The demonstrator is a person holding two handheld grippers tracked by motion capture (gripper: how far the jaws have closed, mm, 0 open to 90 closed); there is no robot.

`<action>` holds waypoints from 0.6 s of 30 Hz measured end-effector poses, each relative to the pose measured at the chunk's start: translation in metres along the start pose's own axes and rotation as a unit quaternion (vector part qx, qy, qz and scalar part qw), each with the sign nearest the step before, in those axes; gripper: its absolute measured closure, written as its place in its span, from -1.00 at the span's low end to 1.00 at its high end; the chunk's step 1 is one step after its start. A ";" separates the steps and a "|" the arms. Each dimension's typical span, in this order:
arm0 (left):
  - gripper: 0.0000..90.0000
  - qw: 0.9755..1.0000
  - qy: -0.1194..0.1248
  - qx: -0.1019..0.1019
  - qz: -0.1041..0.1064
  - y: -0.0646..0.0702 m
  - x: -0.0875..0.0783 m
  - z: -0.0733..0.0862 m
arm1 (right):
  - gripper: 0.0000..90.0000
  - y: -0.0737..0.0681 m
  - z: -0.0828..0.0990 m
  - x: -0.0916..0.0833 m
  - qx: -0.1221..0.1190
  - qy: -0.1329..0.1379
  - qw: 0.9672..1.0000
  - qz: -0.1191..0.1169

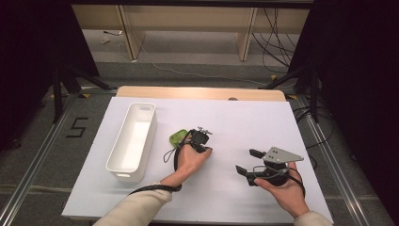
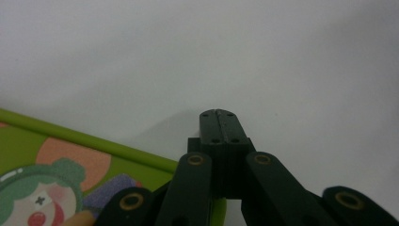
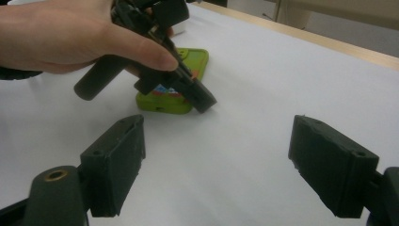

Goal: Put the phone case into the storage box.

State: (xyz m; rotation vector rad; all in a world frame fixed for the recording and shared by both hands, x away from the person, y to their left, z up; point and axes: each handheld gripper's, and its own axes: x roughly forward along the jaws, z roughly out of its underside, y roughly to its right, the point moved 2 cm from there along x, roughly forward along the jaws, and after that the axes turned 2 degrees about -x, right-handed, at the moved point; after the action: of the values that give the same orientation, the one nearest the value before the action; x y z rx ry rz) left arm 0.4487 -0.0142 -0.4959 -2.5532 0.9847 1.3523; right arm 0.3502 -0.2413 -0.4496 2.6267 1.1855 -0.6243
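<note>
Left gripper [image 1: 205,149] parked right beside the green phone case [image 1: 177,137]

Its jaws are clenched on nothing; case lies flat just off to its left, long axis running away from the person.

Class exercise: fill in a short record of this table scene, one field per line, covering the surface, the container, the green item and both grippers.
Surface: white table
Container: white bin, left side, looks empty
Green item: green case with a cartoon print, lying flat
Left gripper: shut, nothing held, tips just beside the case
Right gripper: open, nothing between its fingers
</note>
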 end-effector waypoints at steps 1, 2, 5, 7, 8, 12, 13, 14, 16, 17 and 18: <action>1.00 1.000 -0.002 0.004 0.001 0.000 -0.002 0.002 | -0.56 0.000 0.000 0.000 0.000 0.000 1.000 0.000; 1.00 1.000 -0.005 0.006 0.004 0.001 -0.005 0.006 | -0.56 0.000 0.000 0.000 0.000 0.000 1.000 0.001; 1.00 1.000 -0.009 0.010 0.006 0.001 -0.009 0.011 | -0.56 0.000 0.000 0.000 0.000 -0.001 1.000 0.001; 1.00 1.000 -0.017 0.017 0.010 0.002 -0.014 0.016 | -0.56 0.000 0.000 0.000 0.000 -0.001 1.000 0.002; 1.00 1.000 -0.017 0.017 0.010 0.002 -0.015 0.018 | -0.56 0.000 0.000 0.000 0.001 -0.001 1.000 0.002; 1.00 0.999 -0.021 0.037 0.007 0.003 -0.024 0.028 | -0.56 0.000 0.000 -0.001 0.001 -0.001 1.000 0.002; 1.00 0.999 -0.022 0.040 0.007 0.003 -0.026 0.031 | -0.56 0.000 0.000 -0.001 0.001 -0.001 1.000 0.002; 1.00 0.999 -0.024 0.043 0.007 0.003 -0.027 0.032 | -0.56 0.000 0.000 -0.001 0.001 -0.001 1.000 0.002; 1.00 0.999 -0.027 0.045 0.010 0.003 -0.031 0.037 | -0.56 0.000 0.000 -0.001 0.000 -0.001 1.000 0.002; 1.00 0.999 -0.027 0.045 0.009 0.002 -0.033 0.039 | -0.56 0.000 0.000 -0.001 0.000 -0.001 1.000 0.002; 1.00 0.998 -0.028 0.047 0.010 0.002 -0.034 0.041 | -0.56 0.000 0.000 -0.001 0.001 -0.001 1.000 0.003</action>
State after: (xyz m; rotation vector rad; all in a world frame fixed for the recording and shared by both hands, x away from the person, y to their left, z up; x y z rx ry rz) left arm 0.4047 0.0159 -0.4938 -2.4310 1.0420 1.3413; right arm 0.3494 -0.2423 -0.4491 2.6284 1.1772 -0.6281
